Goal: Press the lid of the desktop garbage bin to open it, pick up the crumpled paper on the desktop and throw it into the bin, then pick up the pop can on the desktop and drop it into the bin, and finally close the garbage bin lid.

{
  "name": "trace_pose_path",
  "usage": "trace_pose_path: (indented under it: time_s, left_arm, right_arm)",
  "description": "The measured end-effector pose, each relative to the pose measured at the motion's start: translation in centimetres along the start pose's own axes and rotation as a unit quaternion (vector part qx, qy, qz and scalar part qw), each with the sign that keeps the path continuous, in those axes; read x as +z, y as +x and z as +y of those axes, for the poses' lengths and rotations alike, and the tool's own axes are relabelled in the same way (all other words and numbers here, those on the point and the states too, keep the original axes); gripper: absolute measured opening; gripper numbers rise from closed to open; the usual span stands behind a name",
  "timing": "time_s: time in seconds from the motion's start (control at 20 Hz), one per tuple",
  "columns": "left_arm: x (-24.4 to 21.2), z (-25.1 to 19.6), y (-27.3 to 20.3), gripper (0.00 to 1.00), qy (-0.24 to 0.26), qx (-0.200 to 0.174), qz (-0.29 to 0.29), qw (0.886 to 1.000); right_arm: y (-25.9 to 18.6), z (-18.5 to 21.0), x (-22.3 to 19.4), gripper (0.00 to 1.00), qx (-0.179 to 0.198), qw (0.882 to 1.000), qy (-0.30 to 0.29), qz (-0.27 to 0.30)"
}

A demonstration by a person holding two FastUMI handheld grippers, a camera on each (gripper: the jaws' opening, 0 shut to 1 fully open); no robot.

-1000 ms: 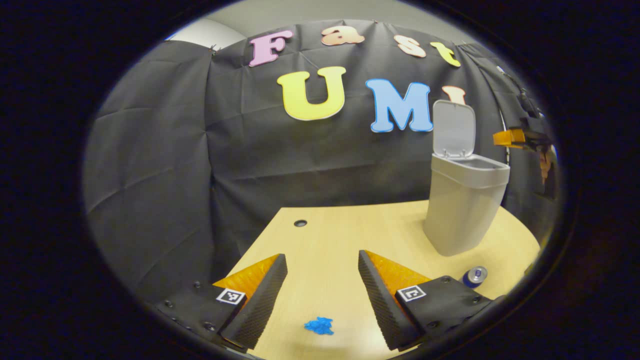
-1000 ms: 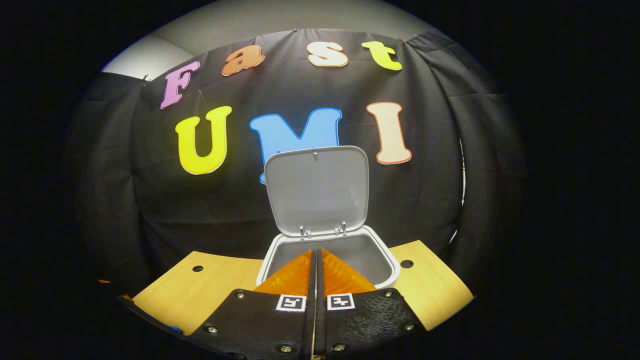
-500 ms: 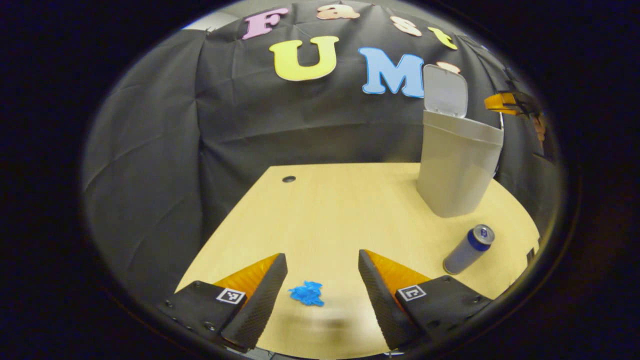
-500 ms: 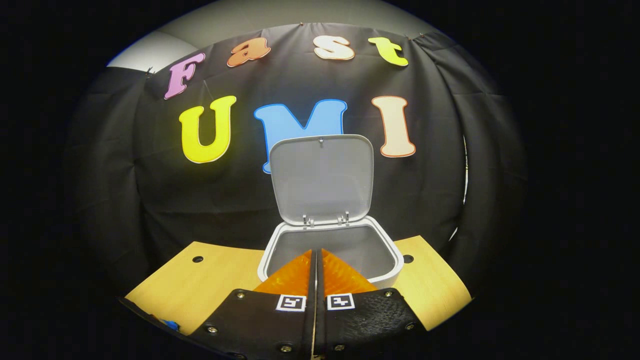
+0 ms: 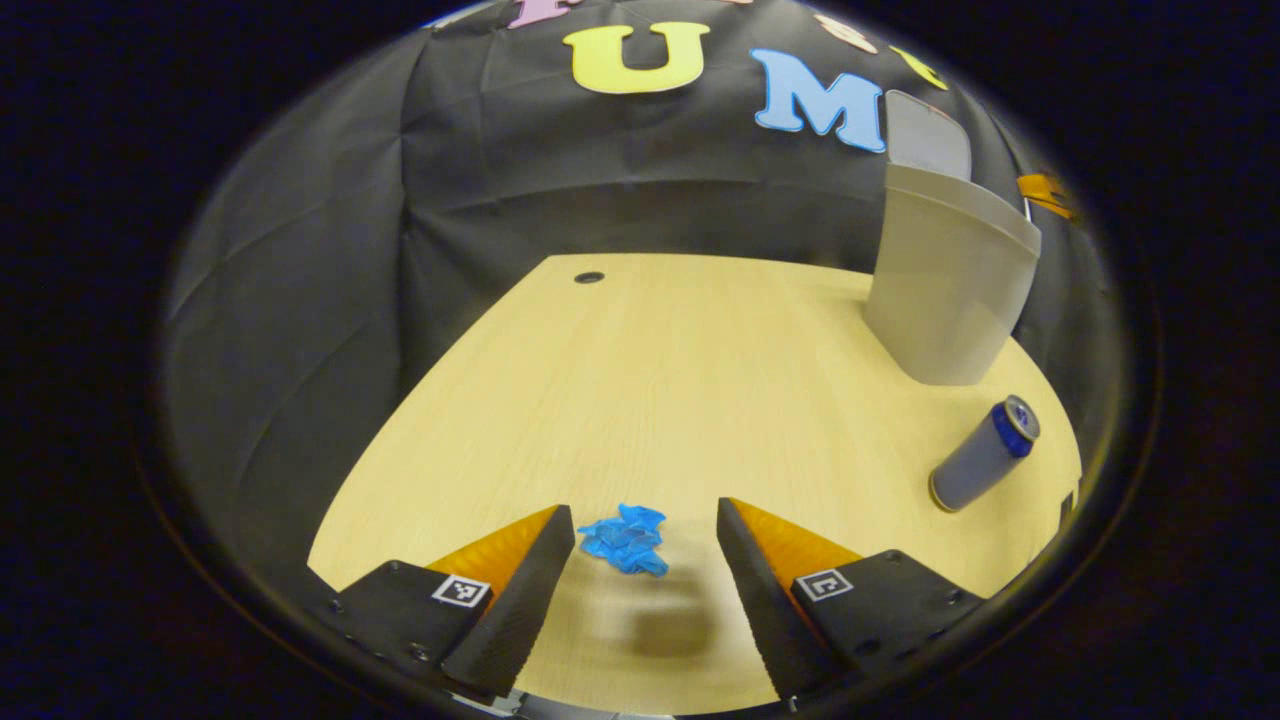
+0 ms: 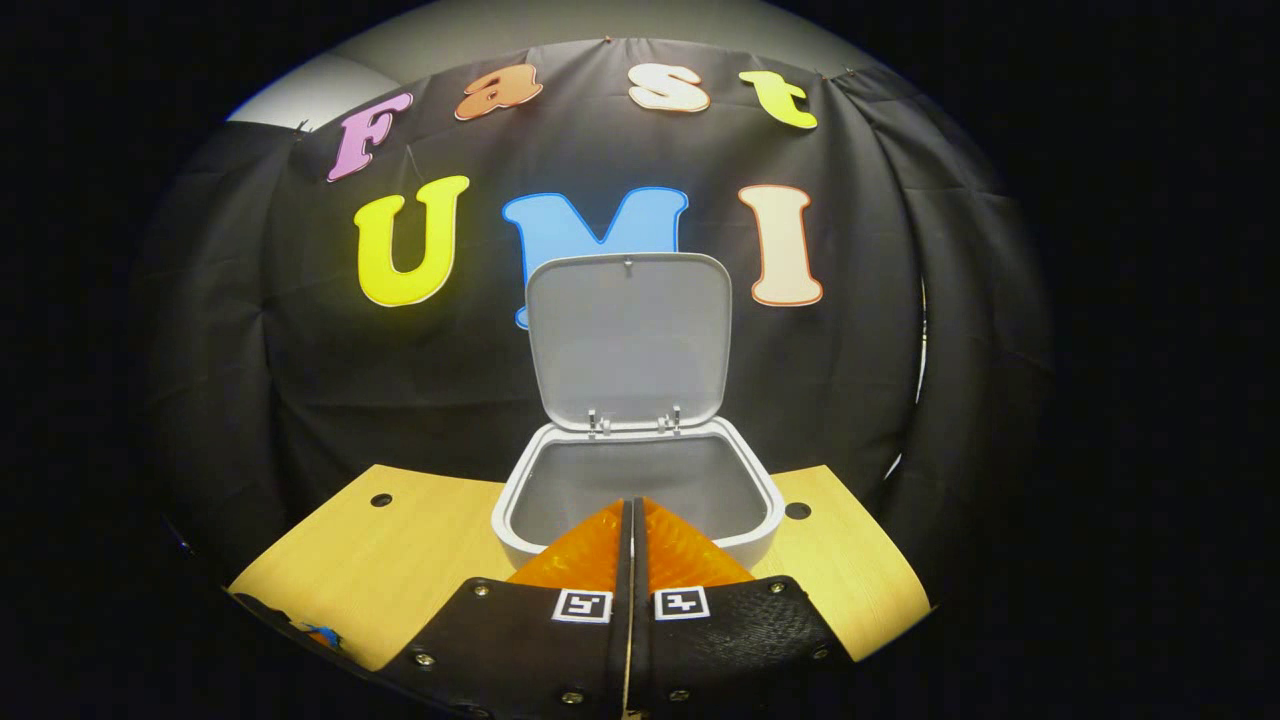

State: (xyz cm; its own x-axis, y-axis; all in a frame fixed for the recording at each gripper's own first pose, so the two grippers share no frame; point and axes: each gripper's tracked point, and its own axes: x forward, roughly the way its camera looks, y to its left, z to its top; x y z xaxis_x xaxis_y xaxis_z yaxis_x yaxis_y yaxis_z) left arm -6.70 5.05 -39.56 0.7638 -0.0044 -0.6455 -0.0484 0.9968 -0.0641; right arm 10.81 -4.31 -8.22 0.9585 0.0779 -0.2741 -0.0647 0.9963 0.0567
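Now I am holding my left gripper (image 5: 645, 560) low over the desk (image 5: 700, 350) with its fingers spread wide and nothing between them but air; the paper (image 5: 624, 538), a small blue crumple, is lying on the wood just ahead of the tips, slightly nearer the left finger, not yet touched. My right gripper (image 6: 632, 535) is hanging in front of the bin (image 6: 640, 490), fingers pressed together with no gap that I can see, gripping nothing. From there I am looking down into the bin's mouth, and what I can see of the inside is looking bare, though the fingers are hiding part of it. The lid (image 6: 628, 340) is standing upright on its rear hinge, so I am counting the press-to-open step as done. In the left gripper view the bin (image 5: 950, 280) is sitting toward the far right of the desk, and the can (image 5: 982, 455) is lying on its side near its base, apart from it and well away from the paper. So far, I am judging, only one of four steps is finished. Left to do: closing on the paper and carrying it across to the bin, then fetching the can, then shutting the lid. I am taking the paper pickup as the step in hand, with the left fingers needing to come down around the crumple before squeezing.
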Motion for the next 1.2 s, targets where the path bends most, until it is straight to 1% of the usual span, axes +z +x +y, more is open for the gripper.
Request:
trace_pose_path:
  time_s: [0.1,0.2,0.25,0.55,0.6,0.75,0.8,0.85,0.9,0.95,1.1,1.2]
  left_arm:
    - [-0.8,0.5,0.7,0.97,-0.003,0.003,0.014,1.0]
    - [-1.2,0.8,1.5,0.95,-0.003,0.005,0.024,1.0]
    - [-1.5,0.8,2.0,0.97,-0.002,0.006,0.029,1.0]
    - [-3.2,0.5,4.3,0.97,0.006,0.008,0.057,0.998]
    - [-3.9,0.6,4.4,0.92,0.007,0.011,0.067,0.998]
    - [-3.3,0.2,4.7,0.65,-0.001,0.009,0.062,0.998]
    - [-2.9,0.0,4.8,0.7,-0.003,0.005,0.063,0.998]
    - [-2.6,0.0,4.9,0.67,0.0,0.004,0.063,0.998]
    - [-2.2,0.0,5.0,0.63,0.001,0.002,0.066,0.998]
    - [-1.6,-0.1,5.1,0.6,0.003,-0.002,0.066,0.998]
    - [0.4,0.0,5.5,0.41,0.007,0.004,0.072,0.997]
    - [1.1,0.0,5.6,0.41,0.01,0.006,0.073,0.997]
  right_arm:
    - [-0.2,-0.7,-0.2,0.02,-0.008,1.0,0.003,0.001]
    - [-0.4,-1.4,-0.2,0.02,-0.015,1.0,0.003,0.001]
    - [-0.5,-1.8,-0.1,0.02,-0.018,1.0,0.003,0.002]
    - [-1.0,-3.2,-0.8,0.02,-0.033,0.999,0.011,0.007]
    - [-1.1,-3.4,-0.9,0.01,-0.034,0.999,0.012,0.008]
    - [-1.3,-3.7,-1.2,0.02,-0.036,0.999,0.013,0.011]
    - [-1.3,-3.8,-1.5,0.02,-0.037,0.999,0.013,0.013]
    - [-1.2,-3.9,-1.7,0.02,-0.036,0.999,0.015,0.015]
    - [-1.2,-3.9,-1.9,0.02,-0.036,0.999,0.017,0.017]
    - [-1.2,-3.8,-2.0,0.02,-0.035,0.999,0.019,0.019]
    - [-1.2,-3.7,-2.5,0.02,-0.032,0.999,0.025,0.023]
    - [-1.3,-3.5,-2.8,0.02,-0.03,0.999,0.027,0.025]
